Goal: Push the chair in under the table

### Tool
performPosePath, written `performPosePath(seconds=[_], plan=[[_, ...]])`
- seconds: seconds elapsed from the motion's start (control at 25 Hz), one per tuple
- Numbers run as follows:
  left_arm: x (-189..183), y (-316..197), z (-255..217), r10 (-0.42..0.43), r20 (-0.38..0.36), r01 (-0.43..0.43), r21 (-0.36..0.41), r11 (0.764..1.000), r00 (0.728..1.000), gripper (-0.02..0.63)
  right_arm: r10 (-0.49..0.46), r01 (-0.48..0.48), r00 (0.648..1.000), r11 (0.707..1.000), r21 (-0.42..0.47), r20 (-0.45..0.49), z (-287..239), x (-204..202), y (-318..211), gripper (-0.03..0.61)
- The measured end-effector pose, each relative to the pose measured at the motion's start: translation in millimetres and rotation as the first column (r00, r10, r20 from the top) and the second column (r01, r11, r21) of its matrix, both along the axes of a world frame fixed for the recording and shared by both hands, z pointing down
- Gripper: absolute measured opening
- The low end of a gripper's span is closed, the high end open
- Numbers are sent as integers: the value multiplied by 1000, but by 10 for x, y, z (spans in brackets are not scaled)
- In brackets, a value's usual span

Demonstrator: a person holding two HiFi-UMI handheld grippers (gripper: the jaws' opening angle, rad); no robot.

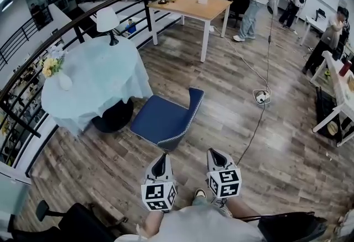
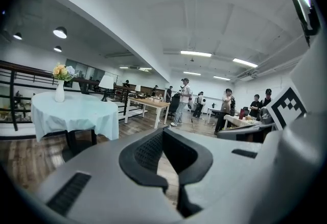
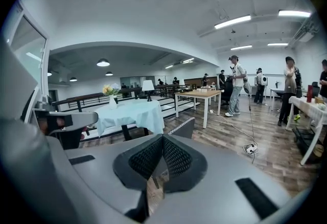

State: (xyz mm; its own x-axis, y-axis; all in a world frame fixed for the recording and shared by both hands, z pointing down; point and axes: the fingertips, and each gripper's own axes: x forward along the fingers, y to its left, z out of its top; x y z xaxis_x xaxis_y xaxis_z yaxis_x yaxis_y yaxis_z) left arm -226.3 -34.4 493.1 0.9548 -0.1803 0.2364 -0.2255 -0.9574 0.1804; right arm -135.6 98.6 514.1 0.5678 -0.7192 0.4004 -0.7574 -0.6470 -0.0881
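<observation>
Bare floor [image 1: 110, 163] up to chair [image 1: 163, 119] — round table [image 1: 94, 78] beyond

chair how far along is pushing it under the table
Nothing done yet: the blue chair stands out from the round table, its seat not under it. In hand: the left tool and right tool are shut, empty, just short of the chair's near edge. Left: make contact and push it in.

So the chair [image 1: 166, 119] sits just right of the round table [image 1: 99, 78], seat toward it, not tucked under. On the table, a vase [image 1: 64, 82] stands at the left and a lamp [image 1: 108, 21] at the far edge. The left gripper [image 1: 161, 158] and right gripper [image 1: 217, 154] are side by side on the chair's near side, clear of it. A wooden table [image 1: 191, 6] stands well behind.
</observation>
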Motion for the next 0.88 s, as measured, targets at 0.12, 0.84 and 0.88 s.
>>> performPosePath(seconds=[0.12,0.84,0.88], plan=[[203,56,29,-25,16,25,12,1000,1000,5,-27,27,999,1000,-2,18,67,235,52,17],[1021,408,265,-138,113,135,29,990,984,5,-185,185,980,983,6,77,327,1283,141,17],[1027,409,286,-144,122,142,32,989,982,5,-192,192,978,981,7,81,351,1313,128,17]])
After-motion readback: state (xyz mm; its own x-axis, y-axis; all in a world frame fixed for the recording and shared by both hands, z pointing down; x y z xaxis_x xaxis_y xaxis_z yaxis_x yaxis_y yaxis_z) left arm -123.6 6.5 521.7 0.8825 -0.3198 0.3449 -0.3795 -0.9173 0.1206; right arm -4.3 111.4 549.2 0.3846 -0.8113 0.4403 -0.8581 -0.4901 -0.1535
